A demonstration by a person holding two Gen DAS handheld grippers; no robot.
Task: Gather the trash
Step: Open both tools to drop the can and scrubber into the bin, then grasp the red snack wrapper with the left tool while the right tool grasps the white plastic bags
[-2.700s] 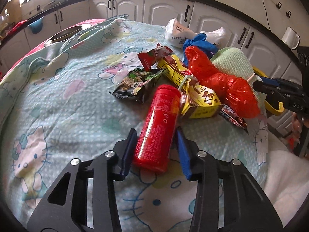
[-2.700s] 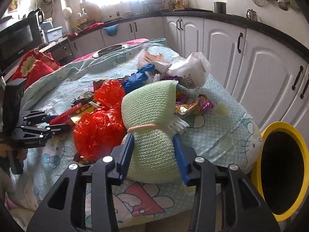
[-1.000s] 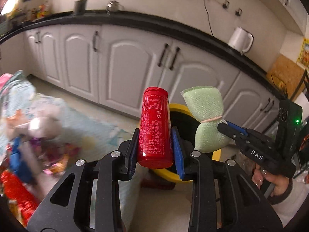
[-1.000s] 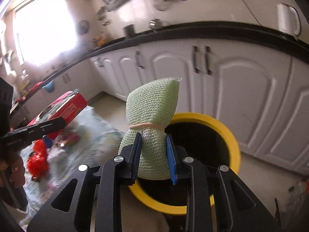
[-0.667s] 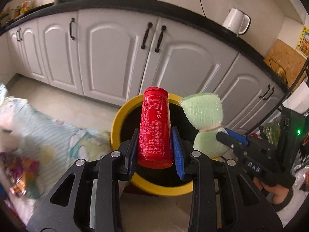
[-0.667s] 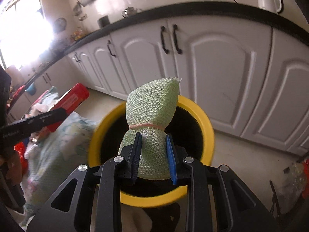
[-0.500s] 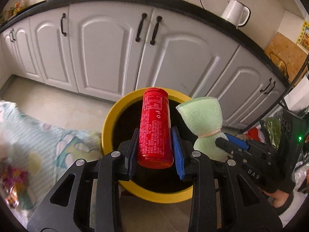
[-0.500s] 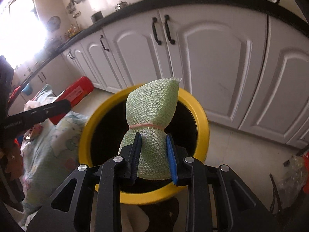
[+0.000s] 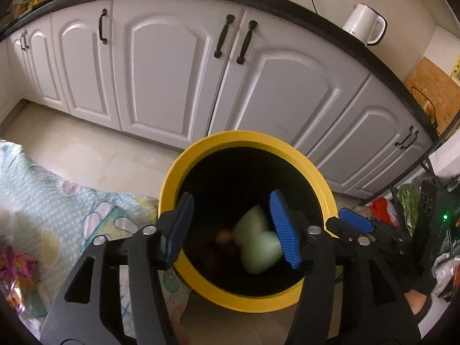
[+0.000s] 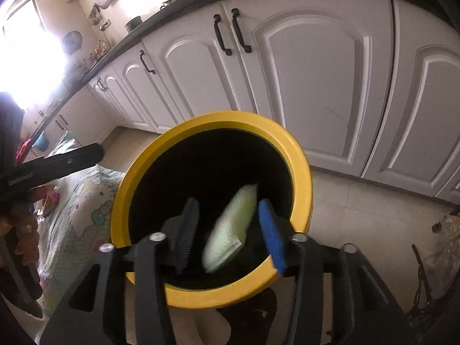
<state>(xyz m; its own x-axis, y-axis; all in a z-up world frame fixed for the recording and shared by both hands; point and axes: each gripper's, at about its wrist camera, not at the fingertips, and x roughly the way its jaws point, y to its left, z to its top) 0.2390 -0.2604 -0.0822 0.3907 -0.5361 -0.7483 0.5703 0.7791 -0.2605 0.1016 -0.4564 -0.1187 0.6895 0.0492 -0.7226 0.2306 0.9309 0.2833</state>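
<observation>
Both tongs have just been opening and stand parted, gripping nothing: the left tongs (image 9: pixel 230 227) and right tongs (image 10: pixel 228 230) hang over the yellow-rimmed trash bin (image 10: pixel 302 178). The green mesh pouch (image 10: pixel 230 227), blurred, lies loose inside the bin's dark mouth. Beyond stand white cabinet doors (image 9: pixel 161 74).

The bin (image 9: pixel 322 178) stands on the floor (image 9: pixel 86 155) – cupboards (image 9: pixel 161 72) behind it, the bed (image 9: pixel 51 201) to its left, a net pouch (image 10: pixel 230 224) inside.
</observation>
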